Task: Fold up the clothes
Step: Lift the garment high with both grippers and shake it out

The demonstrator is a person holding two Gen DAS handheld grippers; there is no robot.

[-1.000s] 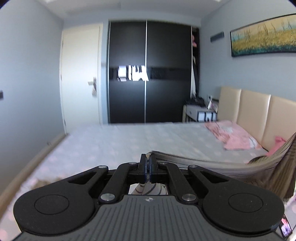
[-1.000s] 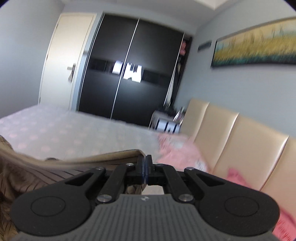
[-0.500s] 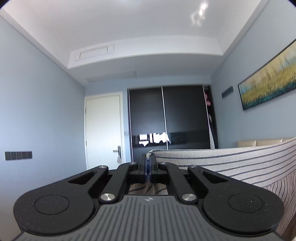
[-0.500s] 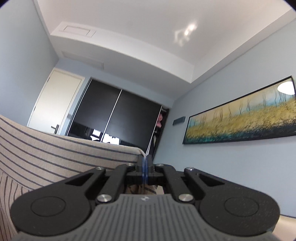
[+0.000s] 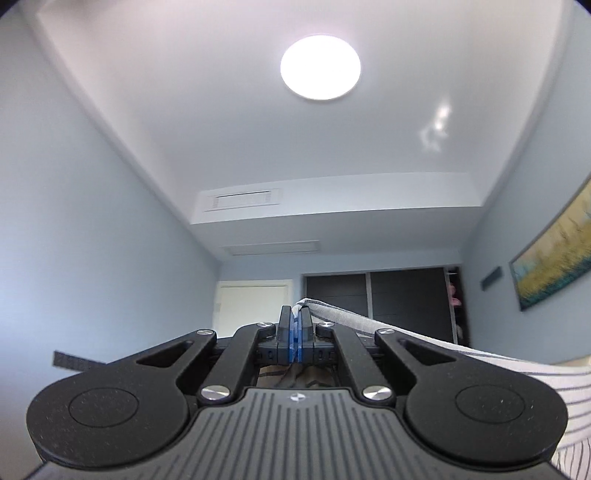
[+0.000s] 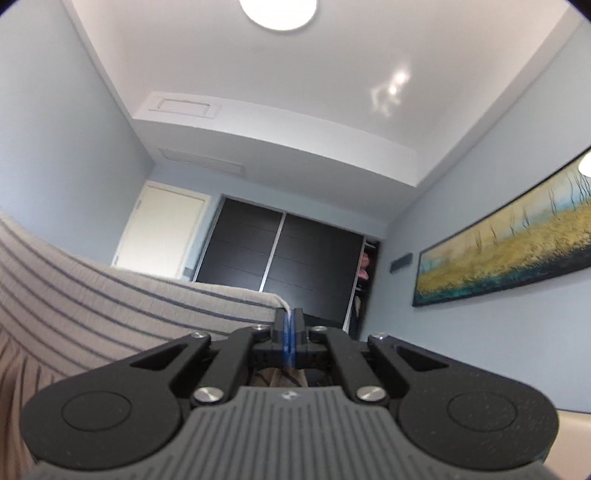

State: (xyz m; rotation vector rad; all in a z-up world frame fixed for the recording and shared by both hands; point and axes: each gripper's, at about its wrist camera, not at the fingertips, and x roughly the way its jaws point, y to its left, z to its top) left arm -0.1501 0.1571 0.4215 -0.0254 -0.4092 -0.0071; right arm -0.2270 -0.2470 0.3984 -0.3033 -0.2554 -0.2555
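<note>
Firstly, left wrist view: black two-finger left gripper (image 5: 295, 319) tilted upward, jaws pressed together, pinching a corner of the beige cloth with thin dark stripes (image 5: 406, 338). Corner of cloth poking out just above the blue pads (image 5: 294, 334), rest running off to the right of the gripper and dropping past its right lobe toward the lower right edge. More striped fabric hanging under the fingers, seen through the gap in the linkage. Beyond the gripper: round white ceiling lamp (image 5: 320, 67) high above, white rectangular ceiling vent (image 5: 242, 200) above and ahead, cream door (image 5: 253, 308) straight ahead just left of the fingertips, dark sliding wardrobe (image 5: 402, 299) ahead to the right, yellow-and-teal framed landscape painting (image 5: 554, 266) far right on the pale blue wall.

Right wrist view: black two-finger right gripper (image 6: 289, 319) also angled up, jaws shut tight on another corner of the same striped cloth (image 6: 110, 299). Cloth stretched from the fingertips away to the left, top edge sagging slightly, filling the lower left and hanging below. Ahead: wardrobe (image 6: 280, 251) directly past the fingertips, door (image 6: 162, 229) up and left over the cloth edge, painting (image 6: 506, 240) to the right, lamp (image 6: 277, 13) at the top edge, vent (image 6: 184, 107) upper left.
</note>
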